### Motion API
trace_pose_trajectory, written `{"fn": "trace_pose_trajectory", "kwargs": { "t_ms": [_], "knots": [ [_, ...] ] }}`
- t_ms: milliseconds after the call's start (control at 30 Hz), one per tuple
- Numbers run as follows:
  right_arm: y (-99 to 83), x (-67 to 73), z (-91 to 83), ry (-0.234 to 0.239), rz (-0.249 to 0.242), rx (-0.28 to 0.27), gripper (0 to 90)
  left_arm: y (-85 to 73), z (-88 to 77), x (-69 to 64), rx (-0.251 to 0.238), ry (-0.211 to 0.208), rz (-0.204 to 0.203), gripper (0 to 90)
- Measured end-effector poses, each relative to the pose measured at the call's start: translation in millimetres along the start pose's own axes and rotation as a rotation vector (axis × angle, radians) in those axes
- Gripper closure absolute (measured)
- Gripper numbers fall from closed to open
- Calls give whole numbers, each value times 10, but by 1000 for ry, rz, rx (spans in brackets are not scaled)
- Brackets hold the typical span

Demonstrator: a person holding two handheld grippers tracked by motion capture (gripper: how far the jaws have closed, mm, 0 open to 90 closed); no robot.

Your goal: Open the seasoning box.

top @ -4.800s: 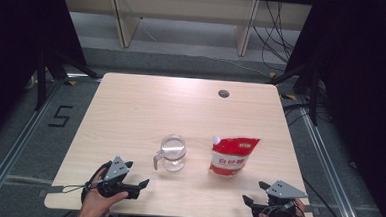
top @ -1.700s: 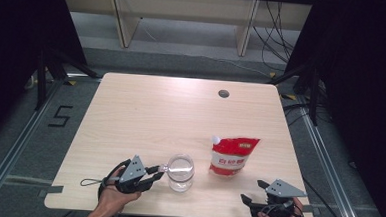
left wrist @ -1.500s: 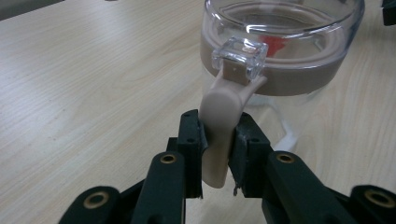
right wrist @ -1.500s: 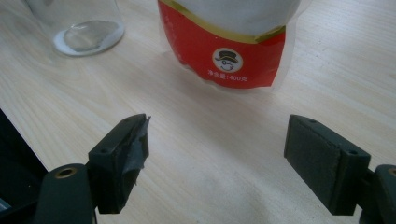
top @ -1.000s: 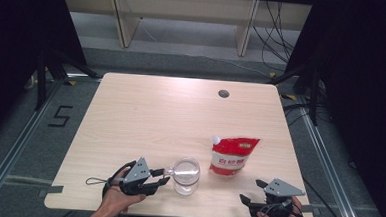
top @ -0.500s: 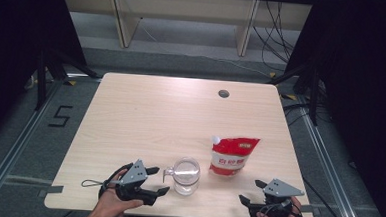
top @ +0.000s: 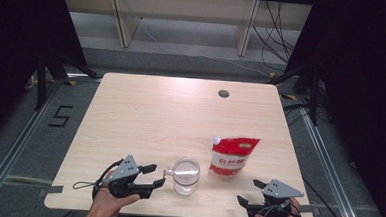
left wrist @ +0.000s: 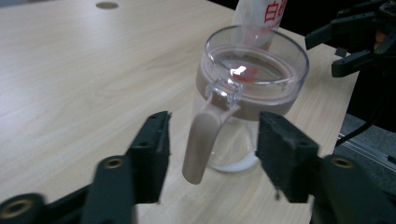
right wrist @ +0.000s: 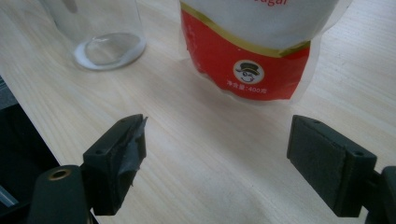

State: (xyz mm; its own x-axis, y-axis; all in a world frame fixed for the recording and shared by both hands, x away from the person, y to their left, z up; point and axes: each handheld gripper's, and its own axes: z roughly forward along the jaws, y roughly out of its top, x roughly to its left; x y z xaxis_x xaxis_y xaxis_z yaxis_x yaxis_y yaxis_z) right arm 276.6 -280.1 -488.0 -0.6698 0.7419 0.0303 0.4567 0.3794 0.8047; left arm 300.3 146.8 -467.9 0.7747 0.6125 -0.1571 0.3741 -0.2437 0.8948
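A clear jar (top: pixel 186 174) with a clear lid and a beige handle (left wrist: pixel 205 140) stands near the table's front edge. My left gripper (top: pixel 156 175) sits just left of it. In the left gripper view its jaws (left wrist: pixel 212 140) are open on either side of the handle without touching it, and they have just been closing. A red and white pouch (top: pixel 231 155) stands right of the jar. My right gripper (top: pixel 249 191) rests at the front right corner. It is open and points at the pouch (right wrist: pixel 247 51), with nothing between its pads (right wrist: pixel 126 154).
The light wooden table (top: pixel 155 116) has a small dark cable hole (top: pixel 224 93) at the back right. Its front edge runs just below both hands. Dark floor, metal rails and a shelf frame surround the table.
The left gripper reached the jar's handle, shifted the jar toward the front and right, then let go and drew back a little to the left. The right gripper has stayed put.
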Motion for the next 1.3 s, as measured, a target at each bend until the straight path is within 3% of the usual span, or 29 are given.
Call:
{"fn": "trace_pose_trajectory", "kwargs": {
  "t_ms": [67,133,167,200,267,367,467,633,667,767,833,967,1033,1233,1300],
  "knots": [
    [4,3,-1,8,-2,-3,216,33,-47,8,-27,9,37,531],
    [3,14,-1,16,6,13,221,48,-60,-2,-39,11,26,618],
    [3,14,-1,16,6,13,221,61,-73,-8,-51,25,25,618],
    [-3,13,9,8,-3,19,232,94,-91,-17,-71,44,50,726],
    [-2,-11,15,-4,-32,14,235,133,-75,-48,-84,55,54,799],
    [2,-17,15,20,-31,11,237,180,-49,-66,-80,62,72,846],
    [3,-8,6,7,-37,9,245,253,9,-96,-85,61,88,889],
    [4,-20,9,2,-46,-3,244,275,62,-114,-79,44,89,893],
    [5,-13,1,6,-32,8,243,281,66,-106,-73,43,109,893],
    [5,-7,6,0,-30,-3,243,263,88,-114,-74,43,86,893],
    [4,8,6,4,-16,7,243,259,101,-103,-74,38,98,893],
    [10,1,12,14,-38,0,249,243,135,-104,-66,39,82,892],
    [13,-3,20,24,-46,-5,252,243,140,-97,-49,41,118,892],
    [17,17,19,31,-66,7,285,229,153,-107,-49,40,116,891],
    [22,20,18,30,-73,1,286,221,154,-106,-54,38,96,891]
  ]
}}
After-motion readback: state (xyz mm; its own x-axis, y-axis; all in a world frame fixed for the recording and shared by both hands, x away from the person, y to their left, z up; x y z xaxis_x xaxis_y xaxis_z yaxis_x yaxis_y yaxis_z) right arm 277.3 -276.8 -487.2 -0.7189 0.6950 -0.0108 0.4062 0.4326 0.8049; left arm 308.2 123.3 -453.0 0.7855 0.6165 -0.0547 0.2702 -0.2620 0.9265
